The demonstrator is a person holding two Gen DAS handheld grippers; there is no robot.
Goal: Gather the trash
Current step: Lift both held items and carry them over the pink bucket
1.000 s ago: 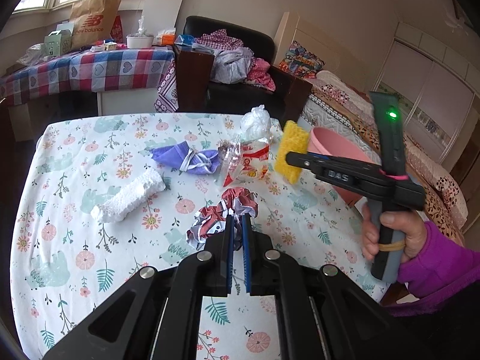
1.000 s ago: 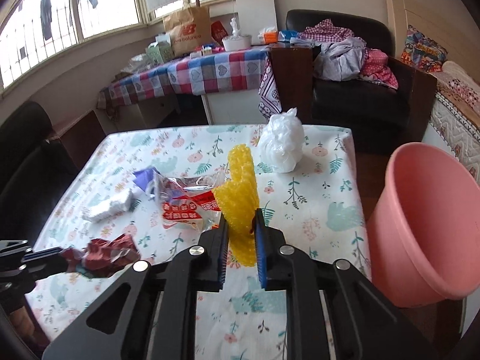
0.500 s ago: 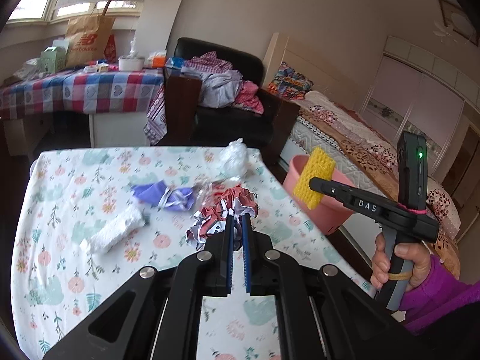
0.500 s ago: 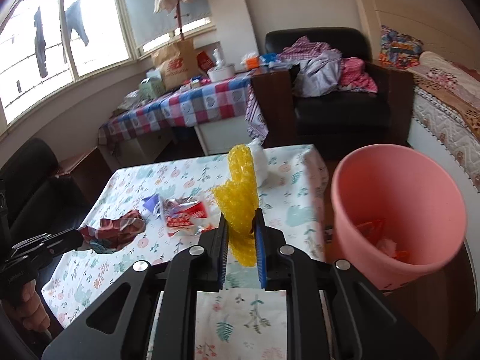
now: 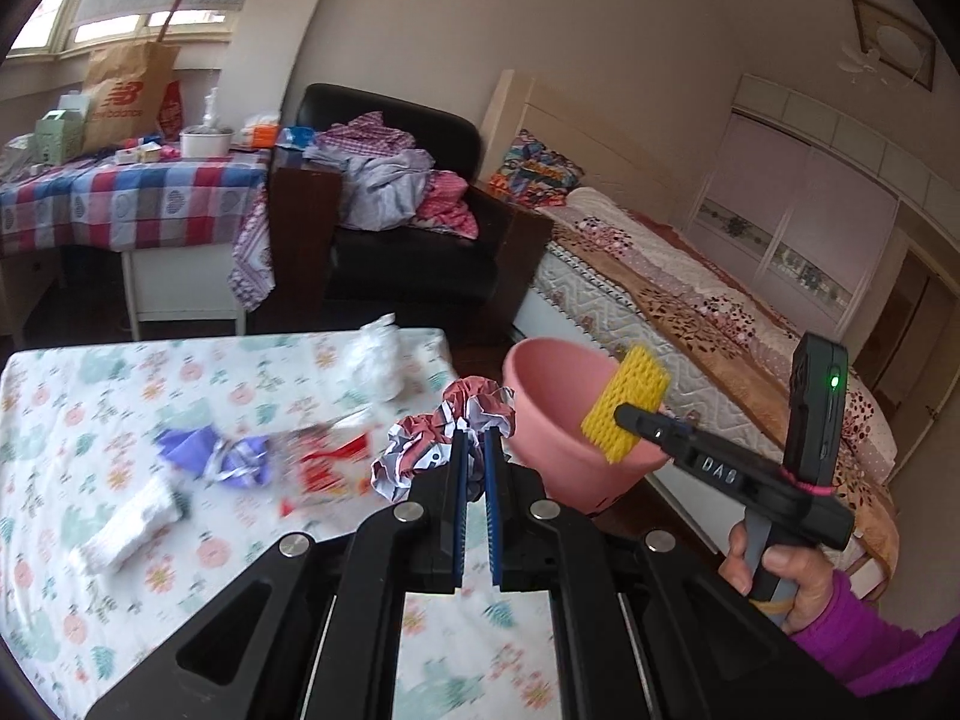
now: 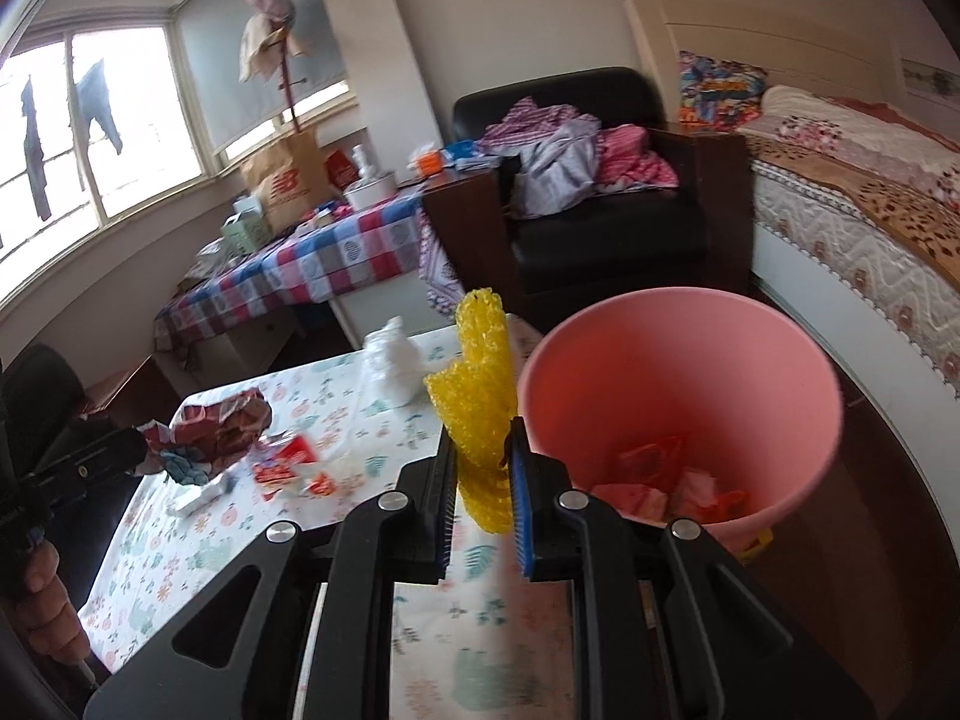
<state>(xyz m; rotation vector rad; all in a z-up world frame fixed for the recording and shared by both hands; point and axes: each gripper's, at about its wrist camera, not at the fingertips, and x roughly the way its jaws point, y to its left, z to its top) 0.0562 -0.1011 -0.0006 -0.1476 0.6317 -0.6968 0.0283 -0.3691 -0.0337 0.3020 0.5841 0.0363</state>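
My left gripper (image 5: pixel 474 438) is shut on a crumpled red-and-white wrapper (image 5: pixel 444 438), held above the table near its right edge. My right gripper (image 6: pixel 480 450) is shut on a yellow foam net (image 6: pixel 477 384), just left of the pink bin (image 6: pixel 678 396). In the left wrist view the right gripper (image 5: pixel 624 414) holds the yellow foam net (image 5: pixel 624 411) over the rim of the pink bin (image 5: pixel 552 420). The left gripper's tip with the wrapper (image 6: pixel 216 426) shows at the left of the right wrist view. The bin holds several red and pink scraps (image 6: pixel 654 474).
On the floral tablecloth (image 5: pixel 90 396) lie a white plastic bag (image 5: pixel 378 354), a purple wrapper (image 5: pixel 210 450), a red-and-clear snack packet (image 5: pixel 324 462) and a white foam piece (image 5: pixel 126 528). A bed (image 5: pixel 690 300) lies right of the bin. Behind stand a black armchair (image 5: pixel 408 240) with clothes and a checked table (image 5: pixel 120 198).
Both grippers have moved right toward the pink bin with their trash. The yellow net went from over the table to the bin's rim, and the wrapper rose off the table.
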